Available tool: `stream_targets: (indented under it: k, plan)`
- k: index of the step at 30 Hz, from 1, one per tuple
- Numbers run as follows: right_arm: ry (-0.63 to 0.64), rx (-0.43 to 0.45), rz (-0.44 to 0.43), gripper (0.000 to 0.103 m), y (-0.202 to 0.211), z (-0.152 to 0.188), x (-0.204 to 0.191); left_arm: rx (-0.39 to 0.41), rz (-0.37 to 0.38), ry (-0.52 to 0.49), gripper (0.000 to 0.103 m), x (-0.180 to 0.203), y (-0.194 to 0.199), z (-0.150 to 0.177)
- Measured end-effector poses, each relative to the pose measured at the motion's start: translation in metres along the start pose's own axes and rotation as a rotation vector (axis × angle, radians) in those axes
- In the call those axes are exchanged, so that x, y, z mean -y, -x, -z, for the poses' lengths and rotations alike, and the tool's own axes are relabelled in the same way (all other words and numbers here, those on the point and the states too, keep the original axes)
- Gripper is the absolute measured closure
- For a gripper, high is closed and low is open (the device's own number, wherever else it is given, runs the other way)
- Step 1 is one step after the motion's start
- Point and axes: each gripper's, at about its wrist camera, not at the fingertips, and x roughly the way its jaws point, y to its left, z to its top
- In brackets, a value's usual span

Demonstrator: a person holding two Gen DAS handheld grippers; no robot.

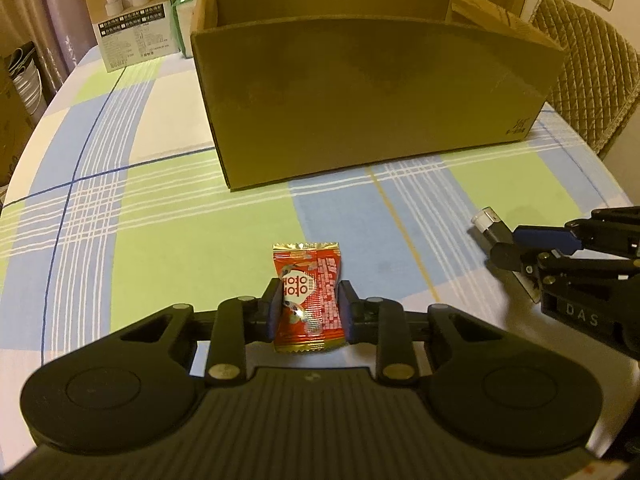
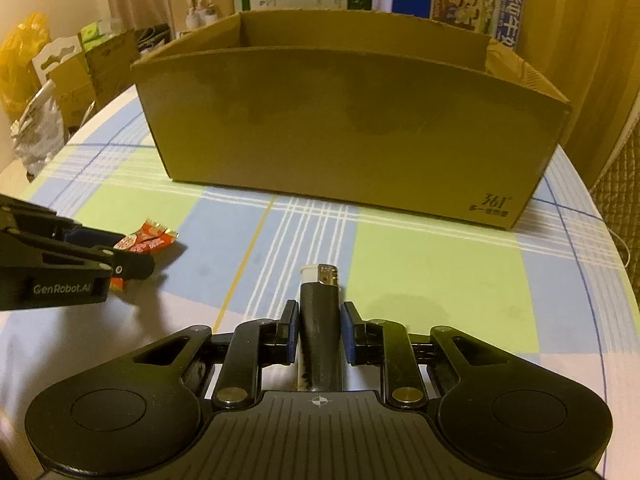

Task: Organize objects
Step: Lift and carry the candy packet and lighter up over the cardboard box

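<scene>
A red candy packet (image 1: 307, 266) with gold ends sits between the blue pads of my left gripper (image 1: 310, 300), which is shut on its two sides just above the plaid tablecloth. My right gripper (image 2: 320, 314) is shut on a black lighter (image 2: 320, 292) whose white and metal top points forward. In the left wrist view the right gripper (image 1: 500, 240) comes in from the right with the lighter (image 1: 486, 222) sticking out. In the right wrist view the left gripper (image 2: 134, 254) and the packet (image 2: 148, 240) are at the left. An open cardboard box (image 1: 360, 92) stands beyond both.
The box (image 2: 340, 120) fills the far middle of the round table (image 1: 168, 216). Printed cartons (image 1: 128, 20) stand behind it at the left. A quilted chair back (image 1: 584, 60) is at the right. Bags and boxes (image 2: 40, 80) lie off the table's left edge.
</scene>
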Motion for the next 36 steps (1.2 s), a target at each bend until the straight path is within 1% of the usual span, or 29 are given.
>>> stream_targets:
  k: [10,19,29,36]
  plan:
    - [-0.062,0.051,-0.004,0.084,0.047,-0.012,0.014,0.039,0.014,0.034,0.079,0.023,0.045,-0.006]
    - [-0.074,0.085,-0.006,0.084,0.089,-0.017,0.019,0.067,0.019,0.047,0.079,0.049,0.086,-0.007]
    - [-0.078,0.111,-0.007,0.084,0.122,-0.018,0.023,0.108,0.014,0.059,0.079,0.068,0.118,-0.011]
    - [-0.060,0.126,-0.005,0.084,0.139,-0.023,0.024,0.126,0.015,0.061,0.079,0.074,0.133,-0.016]
